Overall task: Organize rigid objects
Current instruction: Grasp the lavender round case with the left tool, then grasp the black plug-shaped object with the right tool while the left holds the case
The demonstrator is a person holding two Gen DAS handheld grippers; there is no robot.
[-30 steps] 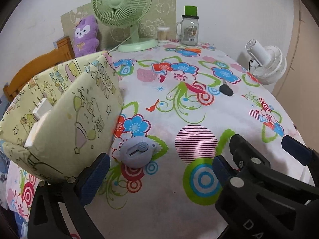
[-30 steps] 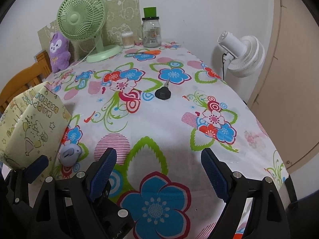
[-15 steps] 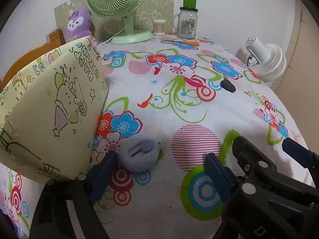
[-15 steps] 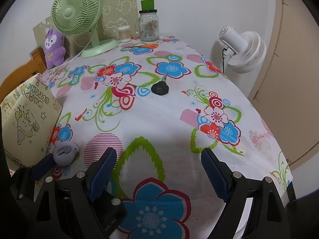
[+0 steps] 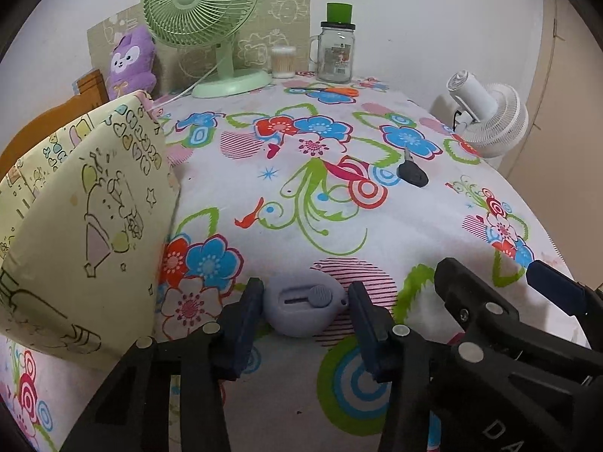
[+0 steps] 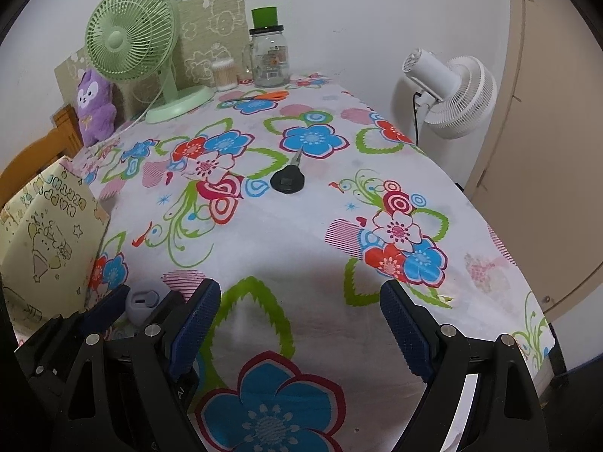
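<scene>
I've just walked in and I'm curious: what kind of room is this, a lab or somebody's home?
Most likely a home, not a lab. The table wears a flowered tablecloth, a purple plush toy sits at the far edge beside a green desk fan, and a glass jar stands against a plain wall.

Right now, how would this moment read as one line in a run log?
left gripper: straddling small lavender plastic box cutter, not clamped | right gripper: open, empty | black key: untouched
</scene>
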